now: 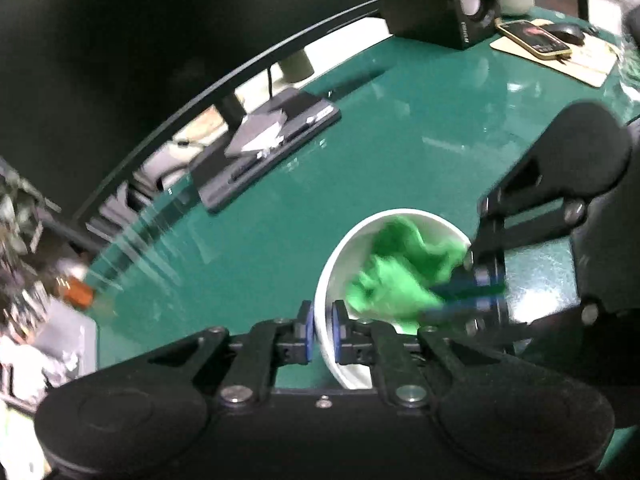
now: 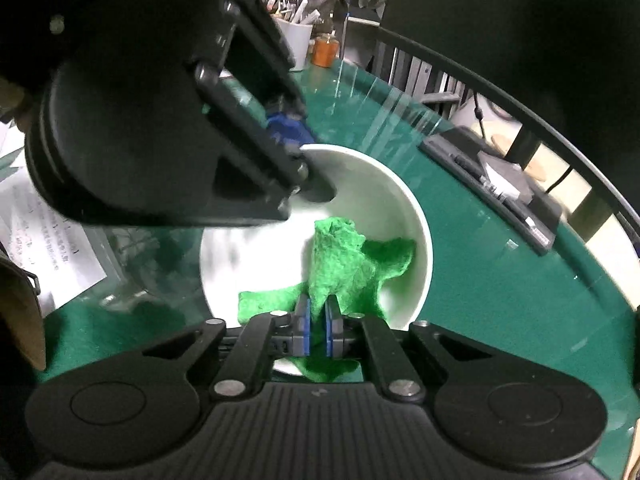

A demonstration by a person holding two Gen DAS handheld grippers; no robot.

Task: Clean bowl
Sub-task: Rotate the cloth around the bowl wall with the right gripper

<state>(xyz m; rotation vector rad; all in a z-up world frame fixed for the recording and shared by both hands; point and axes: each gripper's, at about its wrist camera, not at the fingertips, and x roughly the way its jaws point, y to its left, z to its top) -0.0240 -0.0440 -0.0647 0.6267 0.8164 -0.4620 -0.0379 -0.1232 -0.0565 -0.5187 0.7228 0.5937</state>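
Observation:
A white bowl (image 1: 340,264) (image 2: 416,216) stands on the green desk. My left gripper (image 1: 322,334) is shut on the bowl's near rim, one blue pad outside the wall and one inside. In the right wrist view the left gripper (image 2: 298,140) comes in from the upper left and clamps the far rim. A bright green cloth (image 1: 396,276) (image 2: 344,256) lies crumpled inside the bowl. My right gripper (image 2: 317,330) is shut on a fold of that cloth, low in the bowl. In the left wrist view the right gripper (image 1: 466,298) reaches in from the right, blurred.
A black monitor stand base (image 1: 264,148) (image 2: 492,188) sits behind the bowl under a curved monitor. A speaker (image 1: 444,0), a phone (image 1: 534,38) and a mouse (image 1: 566,32) lie far right. Papers (image 2: 44,240), an orange jar (image 2: 325,51) and a white pen cup (image 2: 296,42) are near the desk's other end.

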